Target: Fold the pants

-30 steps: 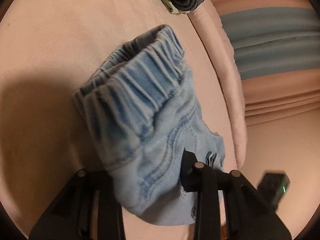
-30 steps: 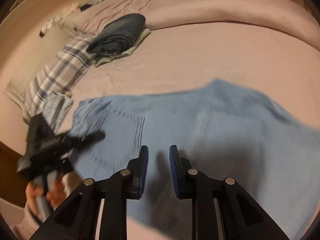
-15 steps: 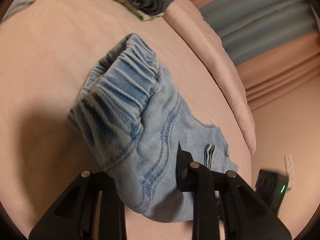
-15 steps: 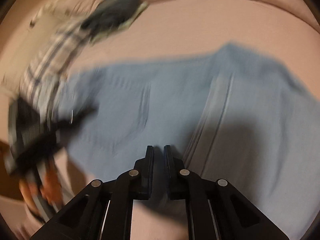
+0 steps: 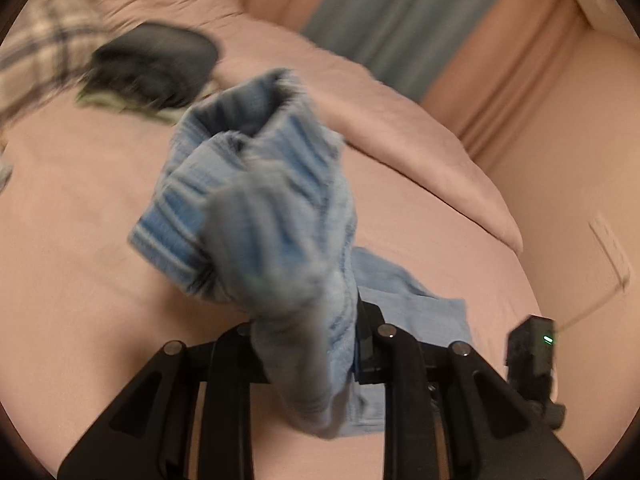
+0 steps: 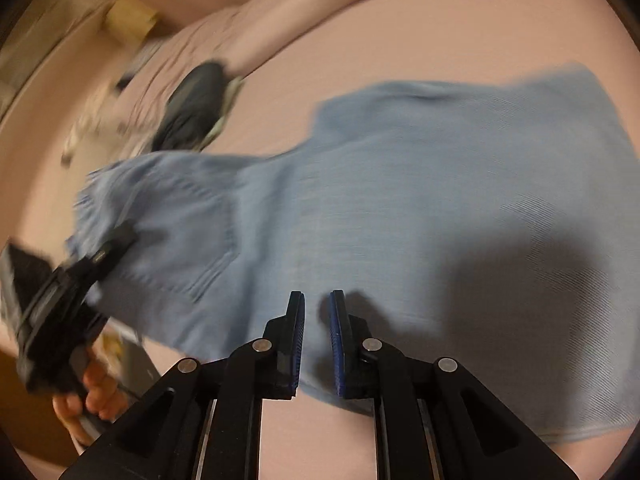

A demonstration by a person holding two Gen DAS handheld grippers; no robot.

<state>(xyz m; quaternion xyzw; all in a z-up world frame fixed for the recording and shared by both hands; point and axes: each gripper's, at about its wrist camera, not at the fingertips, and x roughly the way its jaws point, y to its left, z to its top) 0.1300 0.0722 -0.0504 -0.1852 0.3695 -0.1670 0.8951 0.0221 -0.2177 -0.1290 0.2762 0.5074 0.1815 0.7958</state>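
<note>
Light blue denim pants (image 6: pixel 380 216) lie spread on a pink bed, back pocket up. My left gripper (image 5: pixel 312 336) is shut on the elastic waistband (image 5: pixel 256 200) and holds it bunched up above the bed; it also shows at the left of the right wrist view (image 6: pixel 92 264), held by a hand. My right gripper (image 6: pixel 316 320) hovers just above the near edge of the pants, its blue pads a narrow gap apart with nothing between them.
A folded pile of dark clothes (image 5: pixel 156 68) lies at the far side of the bed (image 5: pixel 80 240), also in the right wrist view (image 6: pixel 196 108). A plaid cloth (image 5: pixel 36 56) lies far left. Pink bedding roll (image 5: pixel 420 160) and curtains stand behind.
My left gripper has lifted and swung the waistband up, bunching it more. My right gripper narrowed from a wider gap to nearly shut and moved over the pants' near edge.
</note>
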